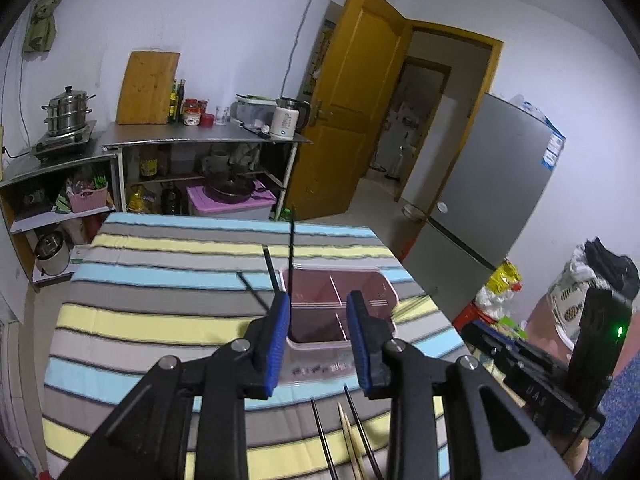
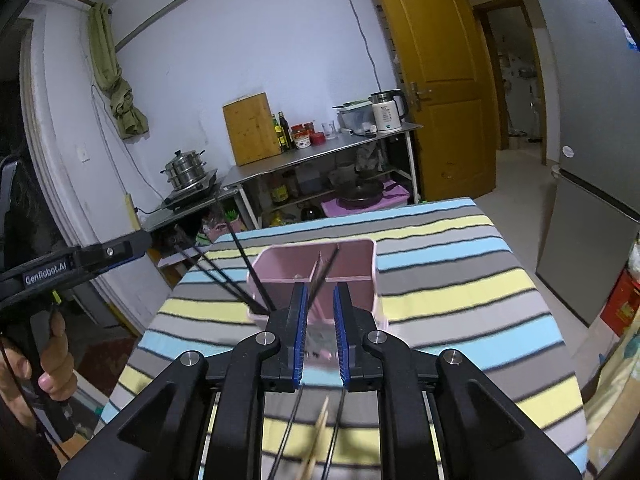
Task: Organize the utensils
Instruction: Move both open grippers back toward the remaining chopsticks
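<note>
A pink divided utensil box (image 1: 340,300) (image 2: 320,268) stands on the striped tablecloth. My left gripper (image 1: 318,304) is open just above the box's near side. Black chopsticks (image 1: 292,248) stand up beside its left finger, past the left pad; whether they touch it is unclear. They also show in the right wrist view (image 2: 244,264), leaning on the box's left side. My right gripper (image 2: 320,296) is open with a moderate gap, close over the box. A thin dark chopstick (image 2: 326,270) slants between its fingertips into the box. Black and wooden chopsticks (image 1: 348,432) (image 2: 316,432) lie on the cloth below both grippers.
The striped table (image 1: 160,320) (image 2: 460,300) ends in front of a steel kitchen counter (image 1: 200,136) with a cutting board, bottles, kettle and steamer pot. A grey fridge (image 1: 492,200) stands right, beside an open yellow door. The other gripper's body (image 1: 560,368) is at right.
</note>
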